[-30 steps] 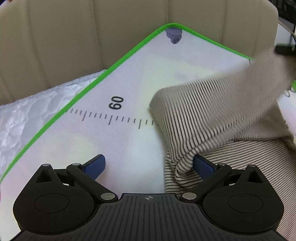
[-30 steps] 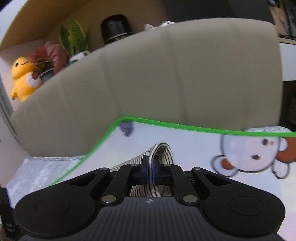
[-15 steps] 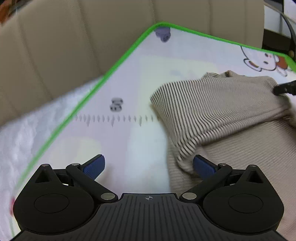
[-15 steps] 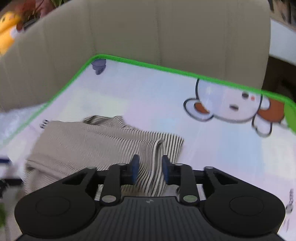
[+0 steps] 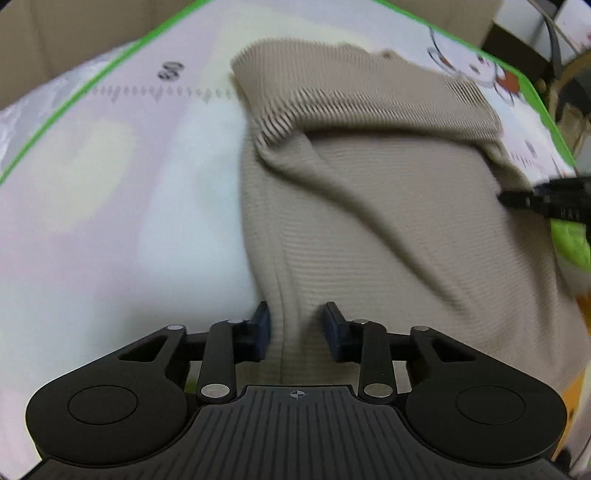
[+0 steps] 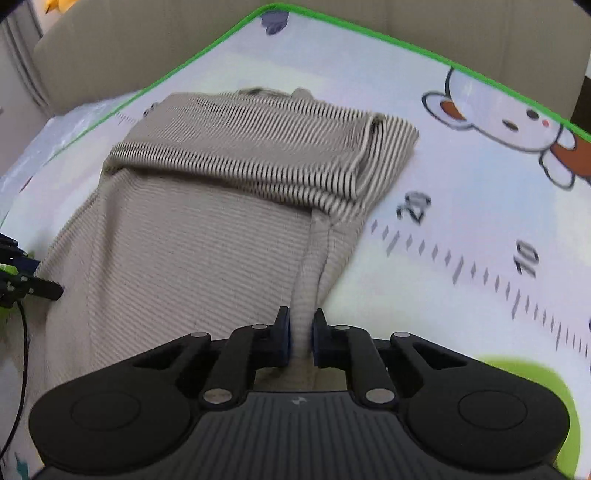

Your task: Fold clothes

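A beige, finely striped knit garment [image 5: 388, 206] lies on a play mat [image 5: 110, 184], its far part folded back over itself as a band [image 6: 258, 147]. My left gripper [image 5: 297, 328] straddles the garment's near left edge, fingers partly closed with a ridge of cloth between them and a gap at each pad. My right gripper [image 6: 301, 334] is shut on the garment's near right edge [image 6: 310, 280]. The right gripper's tip shows at the right of the left wrist view [image 5: 546, 201]; the left gripper's tip shows at the left of the right wrist view [image 6: 22, 284].
The mat has a green border [image 6: 369, 33], printed ruler marks [image 6: 480, 273] and a cartoon animal [image 6: 517, 122]. A beige padded sofa back [image 6: 147, 37] rises behind it. A white quilted cover [image 5: 37, 99] lies left of the mat.
Both grippers have moved from the folded far band back to the garment's near edge. The right gripper let go of the band and closed on the near right edge; the left narrowed around the left edge.
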Available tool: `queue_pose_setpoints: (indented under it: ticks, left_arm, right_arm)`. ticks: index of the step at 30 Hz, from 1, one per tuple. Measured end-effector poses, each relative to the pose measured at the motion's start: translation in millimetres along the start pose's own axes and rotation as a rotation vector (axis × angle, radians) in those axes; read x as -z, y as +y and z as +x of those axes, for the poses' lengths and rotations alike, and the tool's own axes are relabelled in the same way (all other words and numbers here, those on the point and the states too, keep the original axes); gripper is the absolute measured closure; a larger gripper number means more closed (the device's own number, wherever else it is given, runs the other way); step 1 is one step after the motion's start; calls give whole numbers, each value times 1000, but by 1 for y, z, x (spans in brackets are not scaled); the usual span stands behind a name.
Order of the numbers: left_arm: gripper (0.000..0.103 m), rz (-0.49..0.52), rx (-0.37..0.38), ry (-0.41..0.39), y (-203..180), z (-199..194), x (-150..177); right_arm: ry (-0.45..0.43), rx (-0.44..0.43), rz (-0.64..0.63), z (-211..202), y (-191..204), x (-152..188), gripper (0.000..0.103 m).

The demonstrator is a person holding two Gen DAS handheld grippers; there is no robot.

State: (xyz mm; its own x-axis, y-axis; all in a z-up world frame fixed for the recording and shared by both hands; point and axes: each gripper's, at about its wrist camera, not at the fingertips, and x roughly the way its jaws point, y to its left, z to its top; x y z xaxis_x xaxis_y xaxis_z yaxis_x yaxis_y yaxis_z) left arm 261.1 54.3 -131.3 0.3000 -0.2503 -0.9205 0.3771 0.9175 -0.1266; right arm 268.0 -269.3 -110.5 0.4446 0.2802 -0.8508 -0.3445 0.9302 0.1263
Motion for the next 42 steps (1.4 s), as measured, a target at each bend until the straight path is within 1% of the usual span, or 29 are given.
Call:
queue_pose_setpoints:
  ticks: [3, 5, 7, 8, 9, 10, 12, 13, 14, 16, 17, 20, 22, 23, 25, 27, 28, 29, 30, 32, 34, 35, 36, 37, 38, 39, 40, 41, 42]
  left_arm:
    - [70, 45, 28, 47, -15, -9, 16]
    - [69, 73, 33, 60, -19, -16, 21]
    - [65, 72, 39, 44, -19, -26, 19]
    - [61, 49, 50, 14, -15, -33, 12]
    - [60, 23, 61, -29, -11, -42, 2]
    - [60, 9, 65, -85, -9, -50, -8]
    - [50, 18, 51, -229, -11, -63, -29]
    - [49, 31, 45, -291, -14, -66, -40]
    - [48, 47, 45, -333, -21, -62, -53]
    - [45, 74, 41, -401, -33, -52, -76]
    - [45, 66, 23, -385, -36, -39, -86]
    - [46, 35, -31, -331, -43, -1, -114]
    - [46, -23, -31, -274, -36, 13, -118]
    - [46, -37, -22, -256, -32, 18, -118]
    - [45, 3, -16, -261, -30, 18, -117]
    - [43, 39, -28, -260, -32, 18, -115]
    - [42, 52, -32, -260, -33, 19, -113]
    - [39, 61, -32, -261, -34, 20, -112]
    - [34, 69, -31, -262, -36, 22, -110]
    - [30, 84, -30, -264, -40, 24, -107]
    - [27, 83, -26, -262, -40, 25, -107]
    - [25, 83, -24, -262, -40, 25, -107]
    - [25, 82, -22, -261, -40, 25, -107]
    - [25, 82, -20, -261, -40, 25, -107]
    - [25, 81, -18, -260, -40, 25, -107]
    - [25, 81, -16, -260, -40, 25, -107]
    - [25, 80, -14, -259, -40, 25, -107]
    - [25, 80, -12, -259, -40, 25, -107]
    - [25, 79, -10, -258, -40, 25, -107]
  right_arm:
    - [6, -13, 15, -15, -6, 6, 92]
    - [-18, -16, 16, -26, -9, 4, 92]
    - [-82, -29, 37, -37, -10, -9, 91]
    - [-121, -31, 44, -42, -9, -16, 90]
    - [-160, -33, 50, -47, -9, -24, 90]
    - [-199, -34, 55, -51, -8, -32, 90]
    - [-289, -13, 29, -51, -3, -57, 90]
    - [-314, -5, 23, -46, 2, -69, 87]
    - [-323, 4, 26, -39, 5, -79, 82]
    - [-325, 30, 19, -19, 11, -96, 82]
    - [-316, 47, 11, -8, 12, -103, 82]
    - [-253, 107, 16, 17, -7, -94, 84]
    - [-211, 145, 20, 33, -20, -89, 84]
    - [-218, 140, 19, 31, -21, -87, 84]
    - [-260, 123, 30, 23, -16, -98, 82]
    - [-302, 105, 41, 15, -11, -109, 77]
    - [-327, 92, 53, 15, -8, -117, 68]
    - [-337, 75, 57, 18, -5, -129, 58]
    - [-346, 58, 60, 22, -1, -140, 54]
    - [-331, 65, 38, 41, 10, -158, 52]
    - [-311, 121, 8, 67, 19, -172, 50]
    - [-289, 147, 6, 81, 21, -177, 47]
    - [-267, 172, 5, 96, 22, -181, 46]
    - [-230, 167, 24, 109, 20, -183, 45]
    - [-236, 165, 17, 111, 22, -182, 43]
    - [-242, 162, 9, 113, 23, -182, 44]
    - [-247, 159, 2, 115, 24, -182, 59]
    - [-243, 133, -20, 113, 25, -183, 80]
    - [-242, 122, -27, 111, 26, -185, 91]
